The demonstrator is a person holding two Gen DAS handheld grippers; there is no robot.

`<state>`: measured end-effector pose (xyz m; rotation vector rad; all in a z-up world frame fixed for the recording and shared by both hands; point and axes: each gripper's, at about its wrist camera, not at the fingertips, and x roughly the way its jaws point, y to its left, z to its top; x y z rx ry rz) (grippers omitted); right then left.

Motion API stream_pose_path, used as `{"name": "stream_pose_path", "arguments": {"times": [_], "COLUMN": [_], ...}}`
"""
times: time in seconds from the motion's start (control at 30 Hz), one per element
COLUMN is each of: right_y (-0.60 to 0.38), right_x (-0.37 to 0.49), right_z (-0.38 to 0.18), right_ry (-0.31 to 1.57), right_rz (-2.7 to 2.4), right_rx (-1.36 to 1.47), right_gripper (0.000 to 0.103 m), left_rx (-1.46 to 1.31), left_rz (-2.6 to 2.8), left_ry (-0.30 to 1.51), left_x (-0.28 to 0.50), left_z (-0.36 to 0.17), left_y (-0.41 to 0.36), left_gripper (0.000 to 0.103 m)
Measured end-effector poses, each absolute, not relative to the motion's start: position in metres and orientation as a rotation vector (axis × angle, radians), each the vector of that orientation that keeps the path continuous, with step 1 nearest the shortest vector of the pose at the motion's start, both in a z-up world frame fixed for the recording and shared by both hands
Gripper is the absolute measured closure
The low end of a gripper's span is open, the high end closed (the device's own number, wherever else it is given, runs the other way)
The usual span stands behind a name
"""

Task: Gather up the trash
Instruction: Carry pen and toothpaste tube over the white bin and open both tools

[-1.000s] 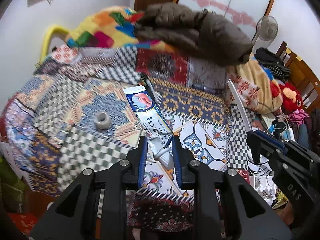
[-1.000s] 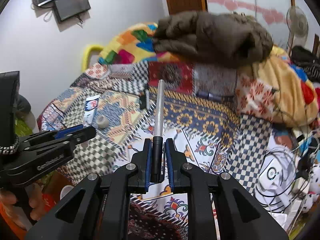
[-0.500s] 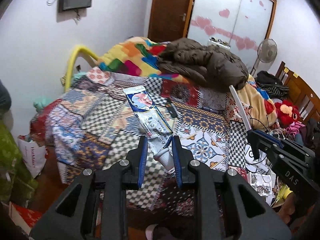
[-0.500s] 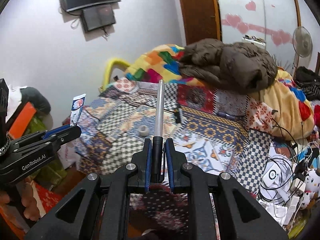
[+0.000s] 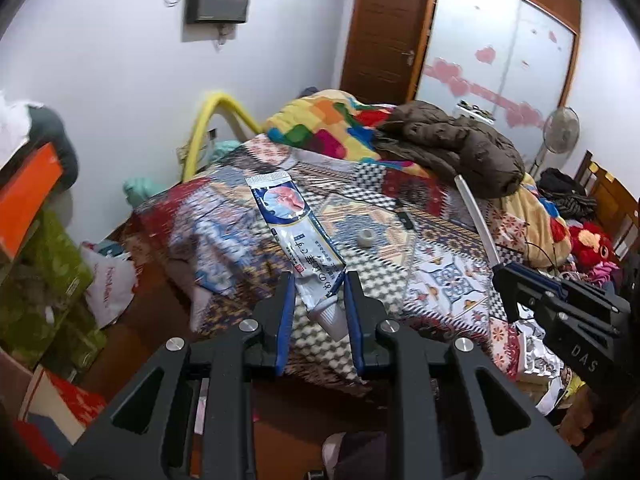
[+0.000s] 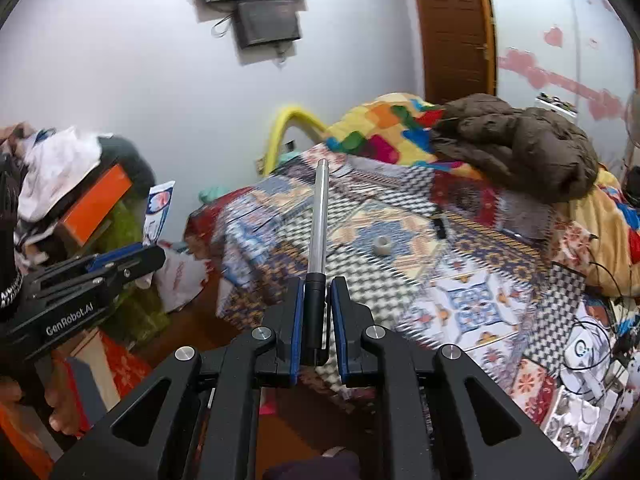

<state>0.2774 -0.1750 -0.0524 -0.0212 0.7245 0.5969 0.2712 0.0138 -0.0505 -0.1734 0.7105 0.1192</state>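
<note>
In the left wrist view, the left gripper [image 5: 319, 294] is clamped on the cap end of a flattened toothpaste tube [image 5: 296, 228], which sticks up and away from the fingers, lifted clear of the patchwork bedspread [image 5: 448, 276]; the right gripper [image 5: 506, 280] shows at the right edge with a silver pen [image 5: 478, 222] slanting up out of it. Two pieces of trash thus appear to be in hand, but no bin or bag for them can be identified with certainty; a white plastic bag [image 5: 110, 280] on the floor beside the bed might serve, though its mouth cannot be made out. A small grey ring [image 5: 366, 237] and a dark object [image 5: 404, 218] lie on the bedspread, seemingly uncollected; whether they count as trash is unclear. In the right wrist view, the right gripper [image 6: 317, 300] grasps the pen [image 6: 319, 220] by its black lower section, the shaft pointing forward, and the left gripper [image 6: 150, 256] at the left edge holds the tube [image 6: 158, 210], mostly cut off behind its fingers. The ring [image 6: 382, 245] sits on the bedspread [image 6: 460, 300], blurred.
</note>
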Motion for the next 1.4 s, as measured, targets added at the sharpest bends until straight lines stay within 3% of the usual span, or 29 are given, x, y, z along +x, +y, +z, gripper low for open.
{"name": "stream_pose_path", "arguments": {"times": [0.7, 1.4], "right_y": [-0.017, 0.079], "right_x": [0.207, 0.233], "right_z": [-0.104, -0.246], "right_ry": [0.838, 1.217], "right_rz": [0.829, 0.868], "right_rx": [-0.191, -0.347], "right_gripper": [0.090, 0.090], "left_rx": [-0.277, -0.484], "left_rz": [0.325, 0.304], "left_ry": [0.814, 1.202], "left_x": [0.170, 0.194], "left_z": [-0.120, -0.297], "left_y": [0.156, 0.214], "left_gripper": [0.079, 0.079]}}
